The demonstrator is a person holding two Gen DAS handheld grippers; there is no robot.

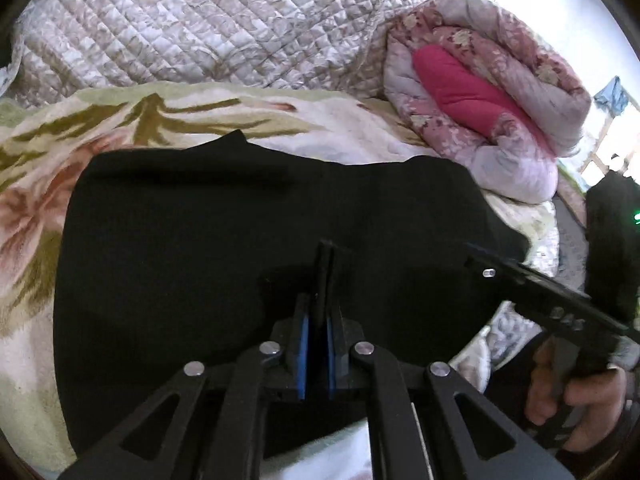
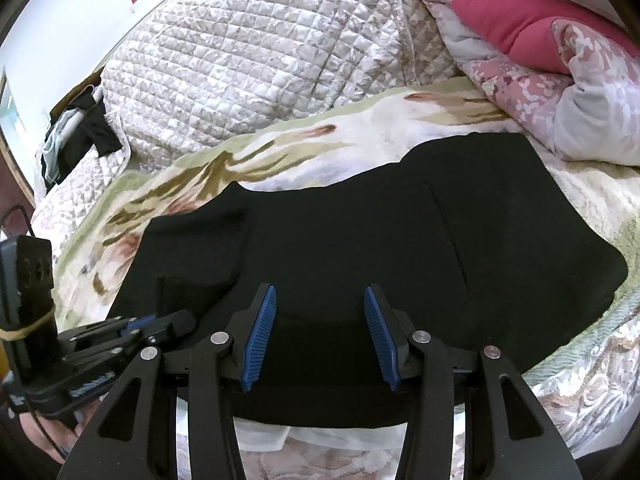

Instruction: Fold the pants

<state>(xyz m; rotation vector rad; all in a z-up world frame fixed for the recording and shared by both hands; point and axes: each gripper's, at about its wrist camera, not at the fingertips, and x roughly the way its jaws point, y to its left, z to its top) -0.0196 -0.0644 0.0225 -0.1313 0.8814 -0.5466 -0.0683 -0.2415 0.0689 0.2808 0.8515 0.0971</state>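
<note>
The black pants (image 2: 360,240) lie folded on my bed's floral blanket (image 2: 360,136), long axis left-right. My left hand-held gripper (image 1: 325,256) is together, empty; my right hand-held gripper (image 2: 320,304) apart above them.

Black pants (image 2: 360,248) lie folded on a floral blanket (image 2: 280,152) (right gripper (image 2: 320,320) gaping above).
</note>
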